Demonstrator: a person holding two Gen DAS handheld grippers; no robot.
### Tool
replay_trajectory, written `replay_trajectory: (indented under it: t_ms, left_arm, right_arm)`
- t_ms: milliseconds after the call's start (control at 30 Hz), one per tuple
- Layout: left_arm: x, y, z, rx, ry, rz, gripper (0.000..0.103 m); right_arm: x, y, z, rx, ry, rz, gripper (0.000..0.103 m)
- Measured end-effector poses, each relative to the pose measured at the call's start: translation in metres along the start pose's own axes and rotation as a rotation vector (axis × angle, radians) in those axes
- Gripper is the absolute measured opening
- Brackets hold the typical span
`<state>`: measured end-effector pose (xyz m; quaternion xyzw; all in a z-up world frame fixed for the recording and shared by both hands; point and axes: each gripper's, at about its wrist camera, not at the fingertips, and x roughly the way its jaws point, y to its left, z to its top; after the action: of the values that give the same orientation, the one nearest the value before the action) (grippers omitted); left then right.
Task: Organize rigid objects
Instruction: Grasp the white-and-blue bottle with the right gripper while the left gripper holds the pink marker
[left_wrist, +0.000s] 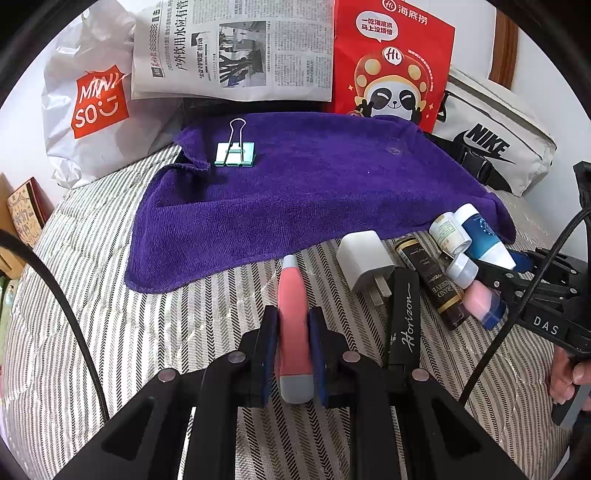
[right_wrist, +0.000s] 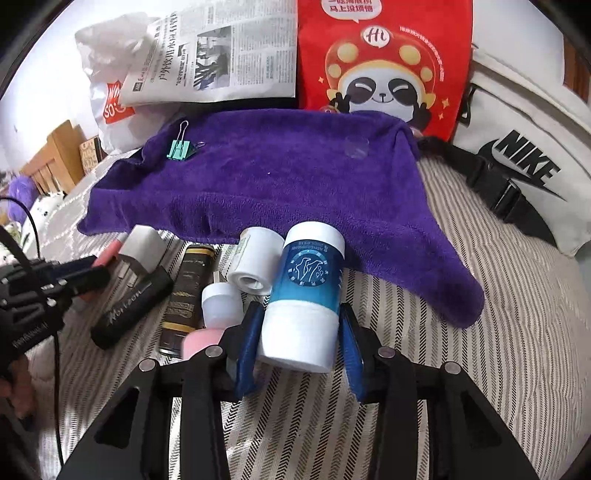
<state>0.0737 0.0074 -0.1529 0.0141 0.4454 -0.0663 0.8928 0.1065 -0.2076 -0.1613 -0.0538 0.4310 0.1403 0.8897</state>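
Early stage by the look of it: only the binder clip (left_wrist: 235, 154) sits on the purple towel (left_wrist: 314, 192), while the charger (left_wrist: 364, 260), black case (left_wrist: 404, 314), dark tube (left_wrist: 430, 280) and small bottles still lie in a pile on the striped bed just beside the towel's near edge. Left gripper (left_wrist: 294, 332) is clamped on the pink pen (left_wrist: 291, 325), low over the bed. Right gripper (right_wrist: 301, 332) has its blue pads either side of the blue-white bottle (right_wrist: 304, 291), which is still in the pile; contact looks likely, not certain.

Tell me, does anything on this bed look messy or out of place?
Yes. The small bottles lie toppled in a heap by the purple towel's edge: a blue-and-white cylindrical bottle, a pink bottle with a white cap and a small white bottle. Nothing looks spilled.
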Motion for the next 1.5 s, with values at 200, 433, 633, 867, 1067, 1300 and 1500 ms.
replay_trajectory:
  t_ms: [200, 433, 633, 867, 1067, 1300, 1500]
  left_arm:
    - [0.0, -0.0002, 0.0, 0.0, 0.0, 0.001, 0.017]
    - [0.0002, -0.0009, -0.0003, 0.007, 0.0, 0.008, 0.017]
    - [0.0009, -0.0012, 0.0003, 0.001, 0.002, 0.002, 0.017]
    - [0.0006, -0.0011, 0.0001, 0.001, 0.0, 0.003, 0.017]
    - [0.0007, -0.0009, -0.0001, 0.003, 0.0, 0.005, 0.017]
    - [0.0004, -0.0004, -0.0001, -0.001, -0.001, 0.002, 0.017]
    - [0.0005, -0.0005, -0.0004, -0.002, -0.002, 0.0, 0.017]
  right_arm:
    - [0.0013, 0.0, 0.0005, -0.002, 0.0, -0.003, 0.041]
    - [0.001, 0.0011, -0.0003, -0.003, -0.001, -0.004, 0.042]
    - [0.0011, 0.0012, -0.0005, -0.003, -0.001, -0.005, 0.042]
    - [0.0013, 0.001, -0.0004, -0.006, -0.003, -0.008, 0.042]
    - [0.001, 0.0035, -0.0006, -0.013, -0.006, -0.018, 0.041]
    - [0.0012, 0.0028, -0.0004, -0.012, -0.007, -0.017, 0.042]
    - [0.0005, 0.0002, -0.0004, 0.004, -0.011, -0.003, 0.04]
